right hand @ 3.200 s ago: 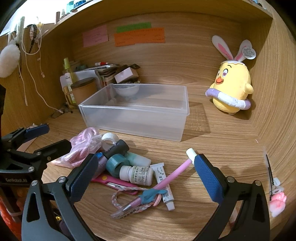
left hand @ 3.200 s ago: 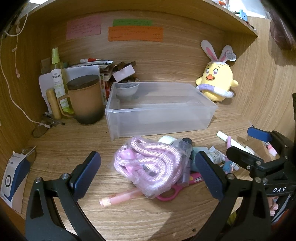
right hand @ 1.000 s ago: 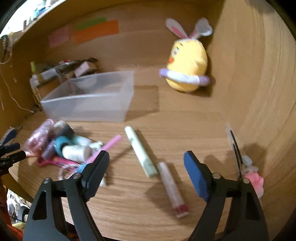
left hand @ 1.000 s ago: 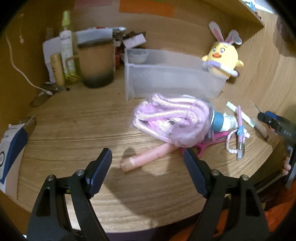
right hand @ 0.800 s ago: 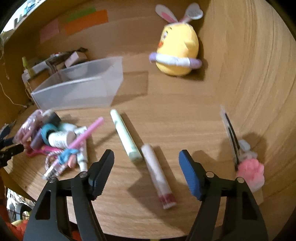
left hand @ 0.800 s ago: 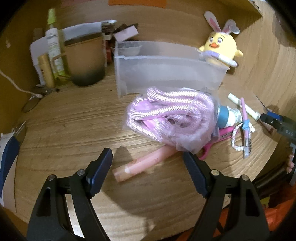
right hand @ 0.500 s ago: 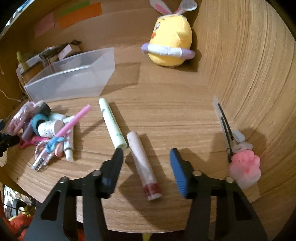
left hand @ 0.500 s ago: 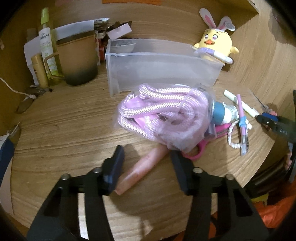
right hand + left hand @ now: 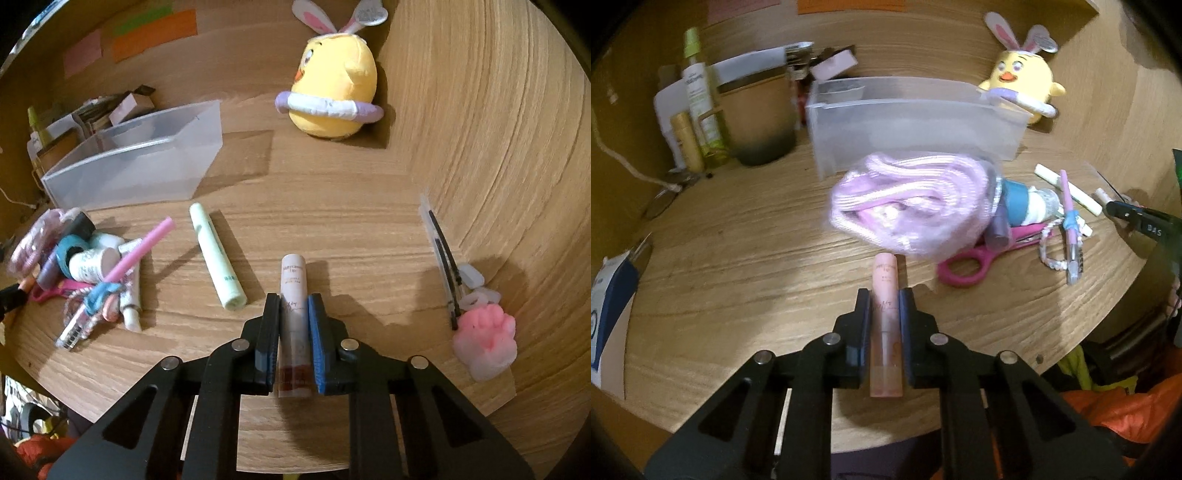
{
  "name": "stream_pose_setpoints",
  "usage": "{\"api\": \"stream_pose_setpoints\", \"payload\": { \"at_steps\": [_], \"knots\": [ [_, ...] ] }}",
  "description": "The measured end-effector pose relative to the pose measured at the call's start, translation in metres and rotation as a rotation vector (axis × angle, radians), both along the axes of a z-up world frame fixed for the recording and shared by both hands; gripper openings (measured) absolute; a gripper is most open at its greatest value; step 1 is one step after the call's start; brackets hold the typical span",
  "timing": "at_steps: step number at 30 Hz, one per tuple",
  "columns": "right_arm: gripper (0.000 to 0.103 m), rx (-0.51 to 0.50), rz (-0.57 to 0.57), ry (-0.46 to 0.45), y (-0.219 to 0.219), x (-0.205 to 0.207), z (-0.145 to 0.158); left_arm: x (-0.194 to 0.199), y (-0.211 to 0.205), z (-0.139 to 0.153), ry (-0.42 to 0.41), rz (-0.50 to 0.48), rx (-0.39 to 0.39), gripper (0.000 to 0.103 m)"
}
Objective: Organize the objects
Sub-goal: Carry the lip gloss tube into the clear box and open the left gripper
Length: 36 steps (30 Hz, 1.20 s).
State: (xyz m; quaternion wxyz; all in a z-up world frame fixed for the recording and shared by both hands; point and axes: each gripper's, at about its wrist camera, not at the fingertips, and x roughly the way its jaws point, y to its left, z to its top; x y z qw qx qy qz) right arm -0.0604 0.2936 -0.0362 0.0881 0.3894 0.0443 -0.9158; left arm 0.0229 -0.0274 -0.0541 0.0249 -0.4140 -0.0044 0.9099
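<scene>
My left gripper (image 9: 884,314) jaws are clamped on a pink tube (image 9: 885,295), gripped lengthwise so its cap end points ahead of the jaws; it lies on or just above the worktop (image 9: 738,258), I cannot tell which. My right gripper (image 9: 293,317) jaws are closed on a second tube, white with a dark red base (image 9: 293,295), held the same way. Judgement: the lengthwise grip suits carrying each to the clear bin (image 9: 916,122), which sits ahead of both jaws.

Count: 2 tubes held, 1 bin, 1 pale green tube (image 9: 218,258) just left of my right jaws, 1 bagged pink rope (image 9: 912,206) just ahead of my left jaws, 1 pink scissors (image 9: 967,262), 1 plush chick (image 9: 332,96).
</scene>
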Motion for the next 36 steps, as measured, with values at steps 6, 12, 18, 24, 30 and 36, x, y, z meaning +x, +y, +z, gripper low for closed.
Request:
{"api": "stream_pose_setpoints", "payload": {
  "at_steps": [6, 12, 18, 24, 30, 36],
  "knots": [
    [0.014, -0.037, 0.031, 0.063, -0.007, 0.000, 0.021, 0.011, -0.024, 0.016, 0.050, 0.098, 0.017, 0.014],
    [0.014, -0.053, 0.086, 0.115, -0.024, -0.007, 0.040, -0.001, -0.031, 0.046, 0.154, 0.127, 0.026, 0.014],
    [0.014, -0.075, 0.135, 0.159, -0.040, -0.024, 0.061, -0.031, -0.027, 0.077, 0.233, 0.090, 0.033, 0.014],
    [0.014, -0.119, 0.195, 0.213, -0.060, -0.043, 0.087, -0.066, -0.020, 0.102, 0.266, 0.050, 0.038, 0.014],
    [0.014, -0.120, 0.253, 0.249, -0.090, -0.064, 0.105, -0.100, -0.015, 0.115, 0.261, 0.021, 0.047, 0.014],
    [0.014, -0.117, 0.296, 0.213, -0.122, -0.095, 0.103, -0.136, -0.012, 0.112, 0.207, -0.008, 0.068, 0.014]
  ]
}}
